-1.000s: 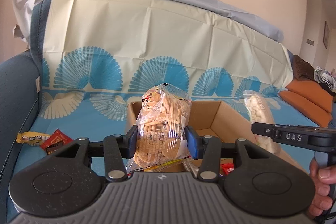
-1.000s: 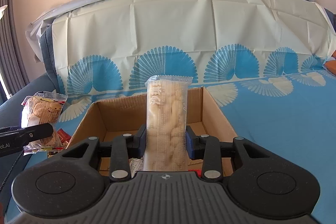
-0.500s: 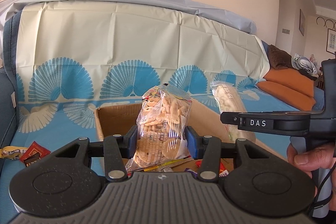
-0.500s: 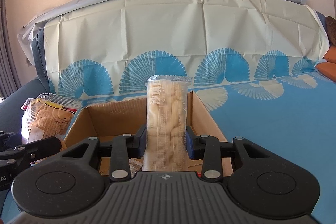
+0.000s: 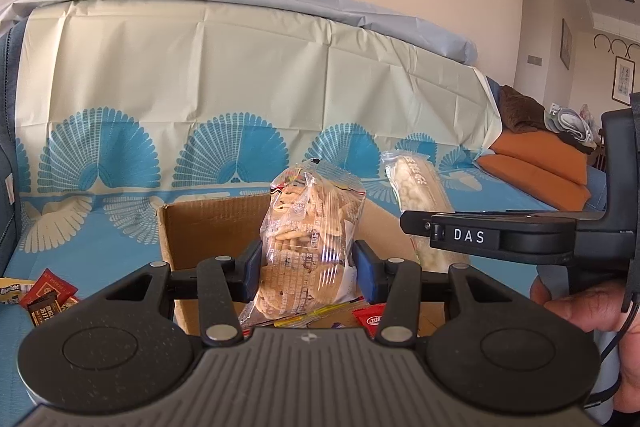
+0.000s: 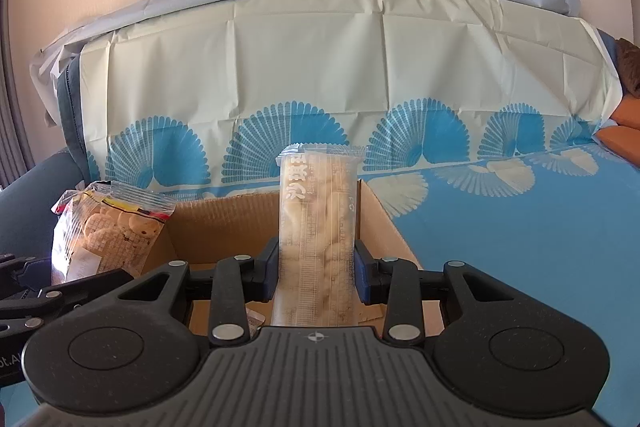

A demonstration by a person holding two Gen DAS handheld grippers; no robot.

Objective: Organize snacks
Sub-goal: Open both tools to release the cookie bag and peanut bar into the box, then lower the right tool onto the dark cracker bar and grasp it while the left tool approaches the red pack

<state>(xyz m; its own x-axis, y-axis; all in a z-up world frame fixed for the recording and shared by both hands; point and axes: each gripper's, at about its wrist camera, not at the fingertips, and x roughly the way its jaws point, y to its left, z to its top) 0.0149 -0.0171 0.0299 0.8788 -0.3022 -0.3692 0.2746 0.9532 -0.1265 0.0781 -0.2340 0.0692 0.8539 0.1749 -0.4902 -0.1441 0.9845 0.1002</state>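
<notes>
A sofa draped in a cream and blue fan-print cloth point(image 6: 500, 227) carries the open cardboard box point(image 6: 224, 223), which serves as the landmark here. Both packets are held up over that box: the right gripper point(image 6: 316, 267) is clamped on a tall clear packet of pale puffed snacks point(image 6: 318, 239) above the box's middle, and the left gripper point(image 5: 308, 269) is clamped on a clear bag of small biscuits point(image 5: 312, 235) above the box's near left corner. A few small wrappers already lie inside the box, including a red sachet point(image 5: 370, 315), while dark chocolate packets point(image 5: 46, 299) sit on the cloth well to the left of the box. This looks like the dropping-in step; next, each packet likely needs lowering inside the box walls before the jaws part, one at a time so they don't collide
</notes>
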